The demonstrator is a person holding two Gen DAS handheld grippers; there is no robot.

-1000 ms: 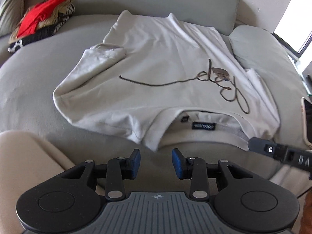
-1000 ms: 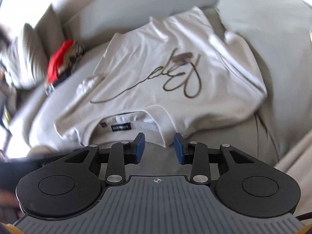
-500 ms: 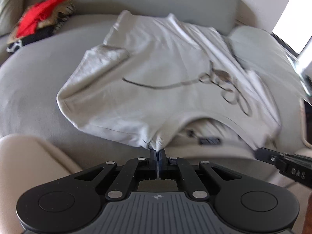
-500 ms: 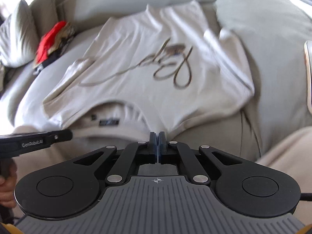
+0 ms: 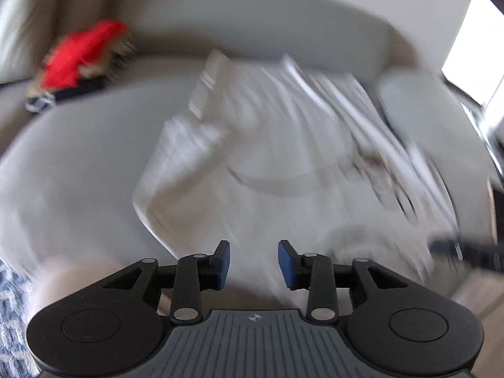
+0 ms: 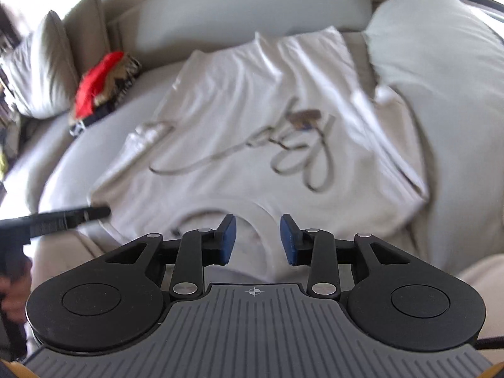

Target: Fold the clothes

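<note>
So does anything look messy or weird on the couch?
The white T-shirt lies flat but a bit wrinkled, and its left sleeve is folded in over the front. A loose pile of red and patterned clothes sits by the cushion. Nothing looks spilled or torn.

A grey sofa (image 6: 78, 157) fills the scene, with a long back cushion (image 6: 252, 3) behind and a pillow (image 6: 34, 72) at the left corner. A bright window (image 5: 475, 63) admits daylight.

Left tongs (image 5: 253, 263) and right tongs (image 6: 257, 239) both gape, gripping nothing.
</note>
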